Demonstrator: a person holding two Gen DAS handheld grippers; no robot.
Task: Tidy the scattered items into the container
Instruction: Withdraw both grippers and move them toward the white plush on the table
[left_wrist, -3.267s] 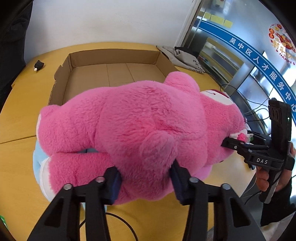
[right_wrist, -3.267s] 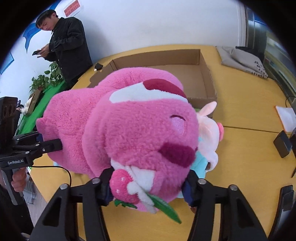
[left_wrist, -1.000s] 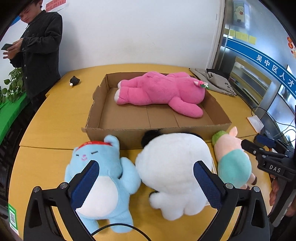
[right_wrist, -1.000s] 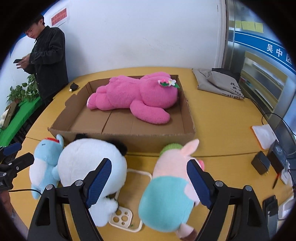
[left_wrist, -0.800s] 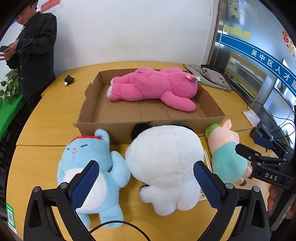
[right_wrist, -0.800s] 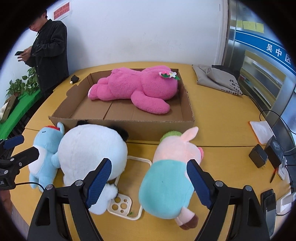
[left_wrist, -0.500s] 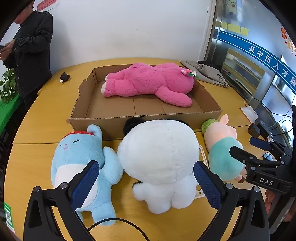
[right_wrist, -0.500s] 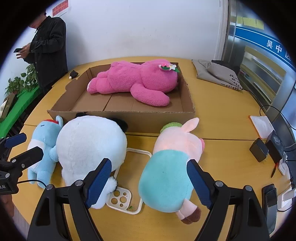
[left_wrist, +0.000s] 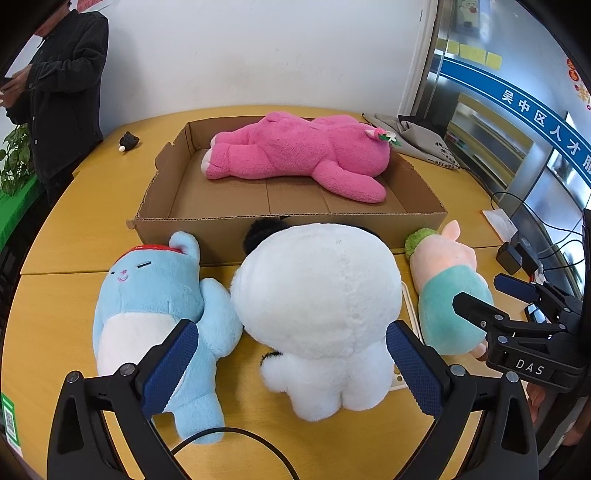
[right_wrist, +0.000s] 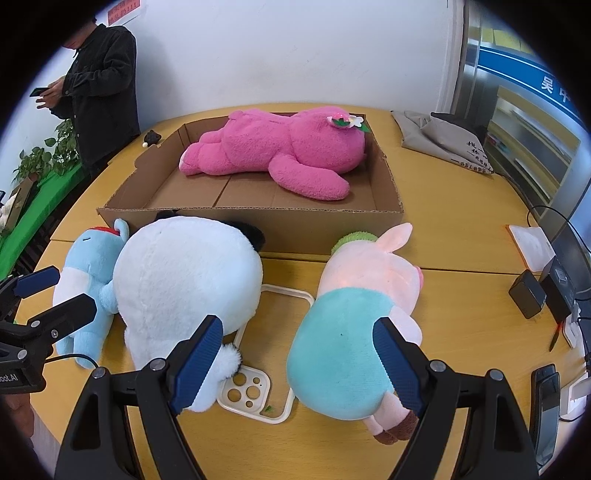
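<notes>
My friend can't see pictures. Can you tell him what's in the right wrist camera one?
The open right gripper hovers over a pig toy in a teal shirt, beside a big white plush and a blue plush on a wooden table. Behind them, a pink bear lies in a cardboard box.

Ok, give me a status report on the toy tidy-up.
Left gripper and right gripper: jaws open, empty. Pink plush in cardboard box; white plush, blue plush, pig plush outside. Phone case under white plush.
</notes>
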